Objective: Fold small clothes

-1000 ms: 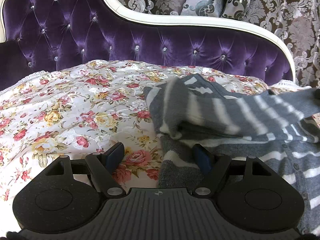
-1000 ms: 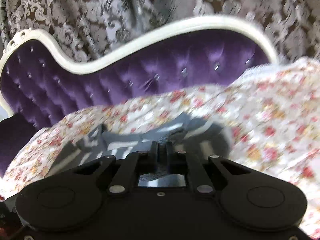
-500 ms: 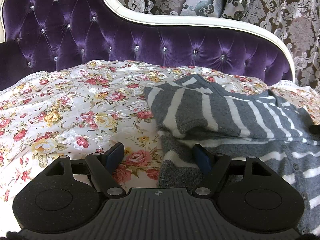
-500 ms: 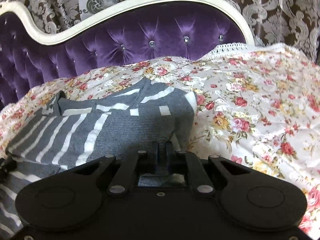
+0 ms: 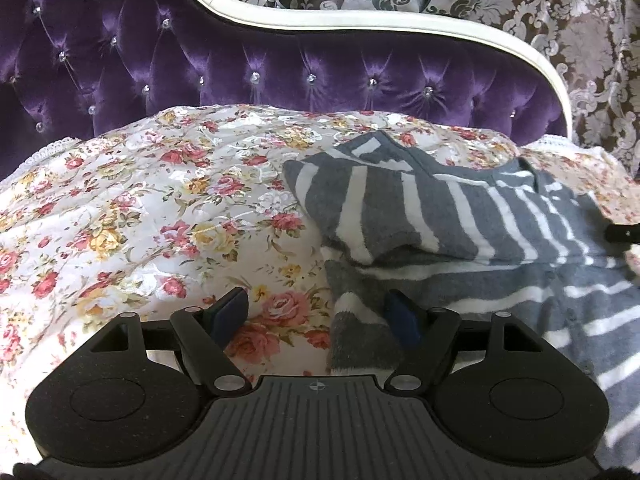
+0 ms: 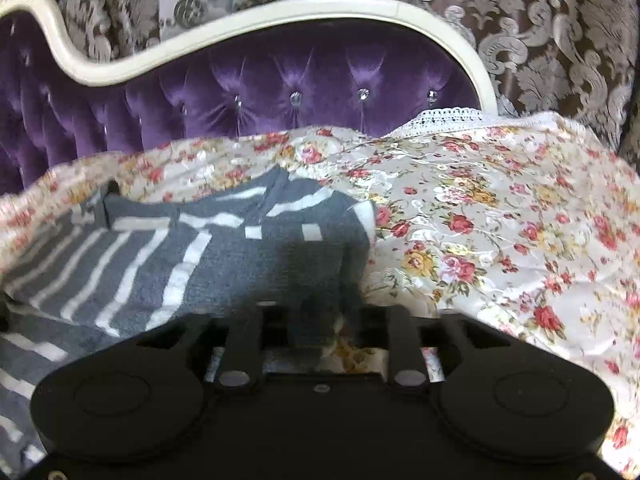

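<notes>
A small grey knit cardigan with white stripes [image 5: 440,216] lies on the floral bedspread [image 5: 140,208], its upper part folded over the buttoned lower part. My left gripper [image 5: 316,312] is open, low over the bedspread, with the cardigan's near left corner between its blue pads; the right pad [image 5: 400,316] rests by the knit. In the right wrist view the cardigan [image 6: 224,248] lies left of centre. My right gripper [image 6: 320,316] has its jaws spread apart at the cardigan's right edge, and nothing is held.
A purple tufted headboard [image 5: 280,60] with a white frame [image 5: 360,26] stands behind the bed. Patterned curtains [image 6: 540,32] hang beyond it. The bedspread's lace edge [image 6: 452,114] runs at the far right.
The right gripper has laid the lifted part of the cardigan down flat, opened and let go of it. The left gripper has stayed put.
</notes>
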